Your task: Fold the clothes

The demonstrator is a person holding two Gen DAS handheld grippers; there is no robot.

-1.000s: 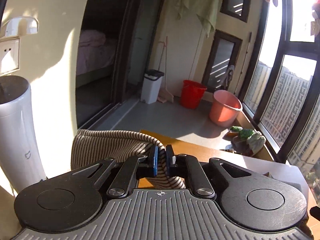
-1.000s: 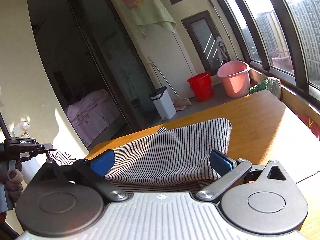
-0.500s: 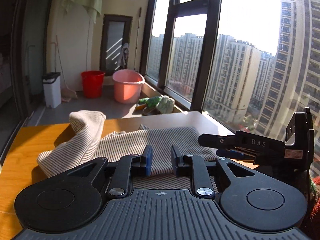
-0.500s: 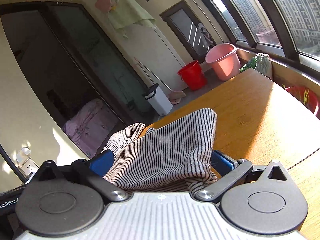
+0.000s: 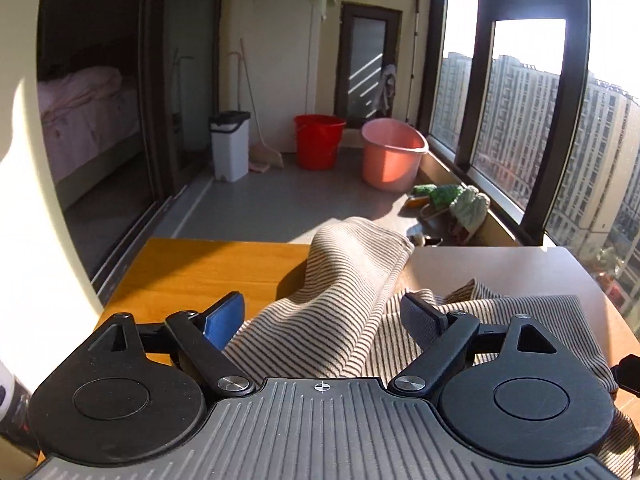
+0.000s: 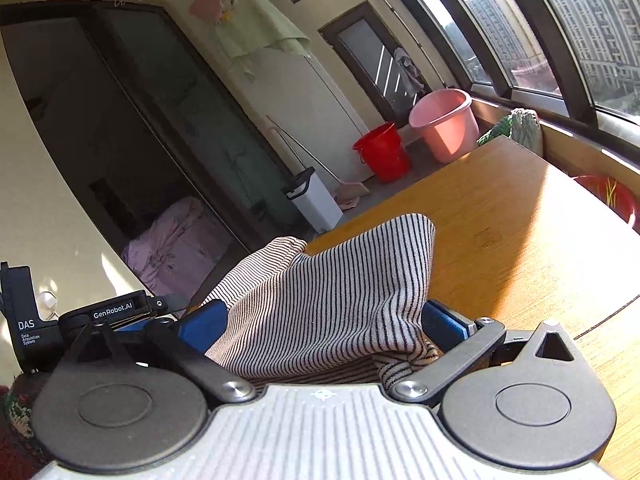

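Left wrist view: left gripper [image 5: 322, 316] jaws spread wide, having just been opening; striped garment [image 5: 344, 304] lies between the blue pads [image 5: 224, 318], neither pad pressing it. Cloth heaped on wooden table [image 5: 208, 268], one fold standing up toward the far edge. Right wrist view: right gripper [image 6: 324, 326] also spread wide, a bunched fold of the same garment [image 6: 332, 292] filling the gap; whether its pads [image 6: 444, 324] press the cloth, cannot tell. Beyond the table: red bucket [image 5: 319, 142], pink bucket [image 5: 393, 160].
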